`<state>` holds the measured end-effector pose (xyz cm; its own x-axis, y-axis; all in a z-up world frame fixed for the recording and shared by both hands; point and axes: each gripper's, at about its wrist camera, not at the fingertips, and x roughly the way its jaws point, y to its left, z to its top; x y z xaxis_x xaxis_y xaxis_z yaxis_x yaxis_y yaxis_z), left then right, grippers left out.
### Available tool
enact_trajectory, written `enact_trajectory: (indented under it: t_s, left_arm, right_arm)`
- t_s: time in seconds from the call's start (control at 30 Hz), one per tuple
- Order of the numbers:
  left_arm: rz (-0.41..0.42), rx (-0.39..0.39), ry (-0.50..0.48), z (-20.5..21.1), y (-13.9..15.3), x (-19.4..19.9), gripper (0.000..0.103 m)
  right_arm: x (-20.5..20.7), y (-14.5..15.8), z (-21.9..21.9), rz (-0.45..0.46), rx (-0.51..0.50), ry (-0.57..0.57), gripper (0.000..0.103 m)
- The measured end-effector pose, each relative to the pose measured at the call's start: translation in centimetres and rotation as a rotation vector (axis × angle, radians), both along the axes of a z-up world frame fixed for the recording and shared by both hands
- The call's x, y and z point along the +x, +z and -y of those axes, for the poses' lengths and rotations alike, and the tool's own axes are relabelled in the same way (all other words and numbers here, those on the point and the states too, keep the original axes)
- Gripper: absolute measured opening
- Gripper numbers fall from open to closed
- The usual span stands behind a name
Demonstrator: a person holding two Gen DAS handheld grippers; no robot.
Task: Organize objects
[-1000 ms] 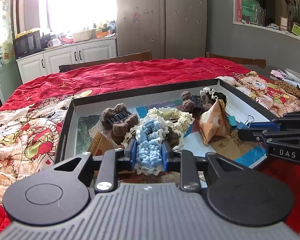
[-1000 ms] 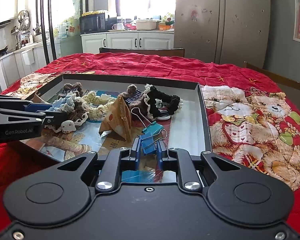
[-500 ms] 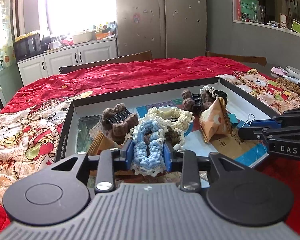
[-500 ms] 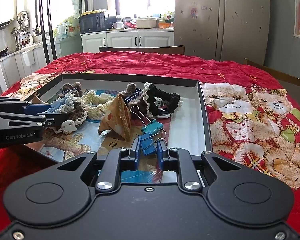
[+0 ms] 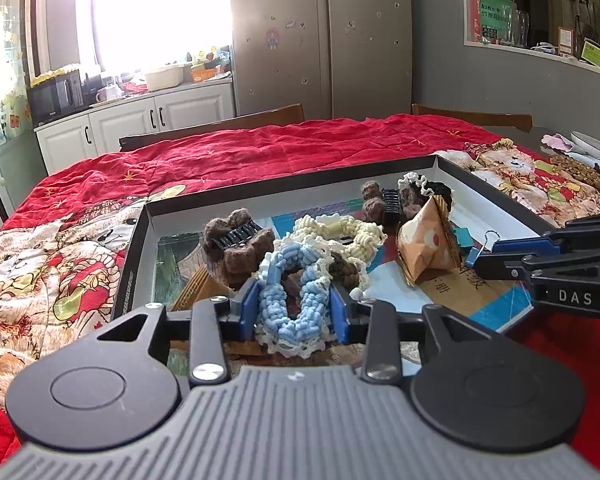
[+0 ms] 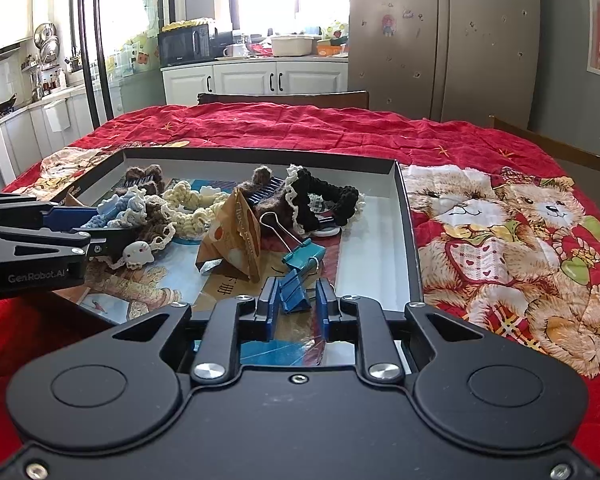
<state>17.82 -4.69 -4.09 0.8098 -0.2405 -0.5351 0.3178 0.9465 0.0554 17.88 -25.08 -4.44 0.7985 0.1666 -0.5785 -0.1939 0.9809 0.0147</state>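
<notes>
A shallow black-rimmed tray [image 5: 136, 240] on the red quilt holds the objects; it also shows in the right wrist view [image 6: 404, 216]. My left gripper [image 5: 294, 308] has its fingers spread around a blue crocheted scrunchie [image 5: 290, 300], loosely touching it. My right gripper [image 6: 296, 304] has its fingers slightly apart on either side of a blue binder clip [image 6: 294, 290]. A teal binder clip [image 6: 304, 256], an orange snack packet [image 6: 236, 236], a cream scrunchie [image 5: 336, 232], brown fuzzy hair clips [image 5: 236, 240] and a black scrunchie [image 6: 324, 200] lie in the tray.
The red teddy-bear quilt [image 6: 500, 232] covers the table around the tray. Wooden chair backs [image 5: 220, 124] stand at the far edge. A plate and small items [image 5: 580, 152] lie at the far right. My right gripper shows in the left wrist view [image 5: 540, 256].
My left gripper's fingers have opened wider around the blue scrunchie, which has spread out between them. My right gripper's fingers have parted slightly from the blue binder clip.
</notes>
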Motion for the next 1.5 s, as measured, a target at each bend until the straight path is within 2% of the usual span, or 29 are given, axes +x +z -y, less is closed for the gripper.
enact_trajectory:
  t_s: [0.37,0.57,0.67,0.93,1.2,1.37,1.43,1.5]
  left_arm:
    - [0.019,-0.022,0.001,0.0,0.5,-0.5,0.065]
    - [0.064,-0.056,0.004,-0.2,1.8,-1.8,0.082]
    - [0.093,-0.06,0.0,-0.2,2.6,-2.7,0.087]
    - [0.134,-0.063,-0.003,-0.3,4.3,-4.6,0.089]
    - [0.153,-0.069,0.018,-1.1,5.7,-6.5,0.102]
    - [0.156,-0.064,0.029,-1.7,6.8,-8.0,0.103]
    - [0.157,-0.062,0.036,-2.0,7.2,-8.8,0.103]
    - [0.15,-0.06,0.043,-2.2,7.6,-9.5,0.103]
  right_arm:
    - [-0.6,0.3,-0.4,0.02,-0.014,0.003,0.029]
    - [-1.4,1.1,-0.6,0.049,-0.017,0.007,0.038]
    - [-1.9,1.5,-1.1,0.068,-0.039,0.011,0.041]
    - [-3.4,3.0,-1.4,0.108,-0.041,0.014,0.046]
    - [-5.7,5.2,-1.3,0.144,-0.042,0.006,0.055]
    - [-7.6,6.8,-1.5,0.163,-0.054,0.004,0.06]
    - [-8.4,7.4,-1.5,0.166,-0.063,0.001,0.064]
    - [-9.3,8.0,-1.6,0.173,-0.071,-0.003,0.074]
